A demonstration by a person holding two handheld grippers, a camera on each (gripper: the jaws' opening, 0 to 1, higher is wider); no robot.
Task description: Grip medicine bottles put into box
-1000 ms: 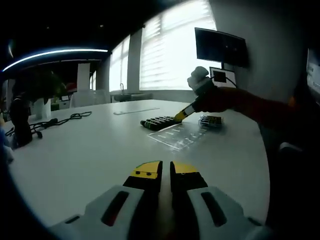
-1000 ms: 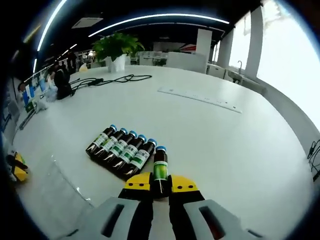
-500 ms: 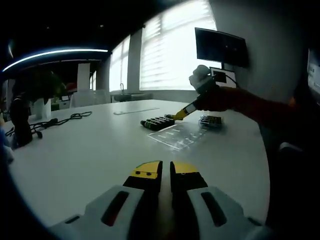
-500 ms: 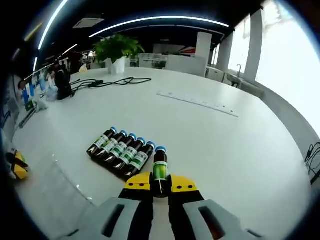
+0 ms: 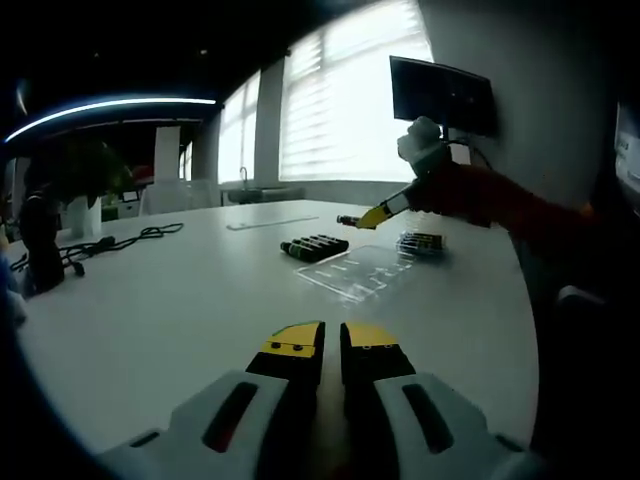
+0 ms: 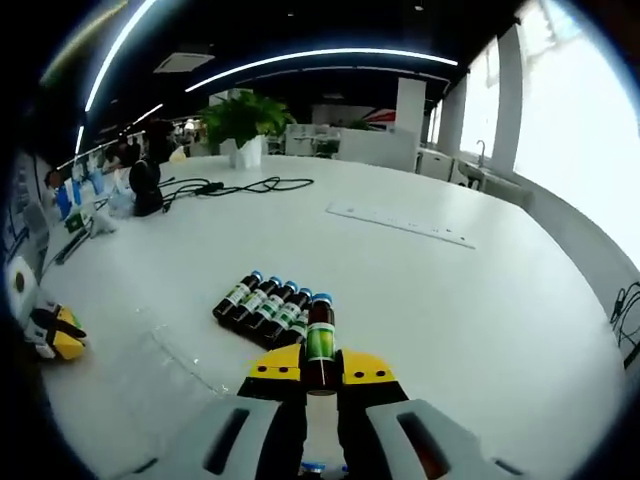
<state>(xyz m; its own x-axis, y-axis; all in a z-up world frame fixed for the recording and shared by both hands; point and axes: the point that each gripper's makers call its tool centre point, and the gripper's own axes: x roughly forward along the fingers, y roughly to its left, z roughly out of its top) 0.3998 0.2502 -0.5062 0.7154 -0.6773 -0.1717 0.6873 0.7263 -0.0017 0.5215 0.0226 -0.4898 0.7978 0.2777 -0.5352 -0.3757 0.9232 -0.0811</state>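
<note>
My right gripper [image 6: 320, 368] is shut on a dark medicine bottle [image 6: 320, 335] with a green label and blue cap, held above the white table [image 6: 480, 300]. Just beyond it, several matching bottles [image 6: 266, 304] lie side by side in a row. In the left gripper view the right gripper [image 5: 378, 214] hangs above the table with the bottle [image 5: 347, 219] sticking out, beyond the row of bottles [image 5: 313, 244] and the clear box [image 5: 358, 270]. My left gripper [image 5: 331, 343] is shut with nothing in it, low over the near table. The left gripper [image 6: 55, 335] appears at the far left.
A second clear container with bottles [image 5: 421, 241] sits near a person's red sleeve [image 5: 500, 200]. A potted plant [image 6: 240, 120], black cables [image 6: 235, 186] and a long flat strip [image 6: 400, 222] lie farther back. A dark monitor [image 5: 440, 93] hangs on the wall.
My right gripper has risen off the table with the bottle, away from the row. The left gripper has stayed put.
</note>
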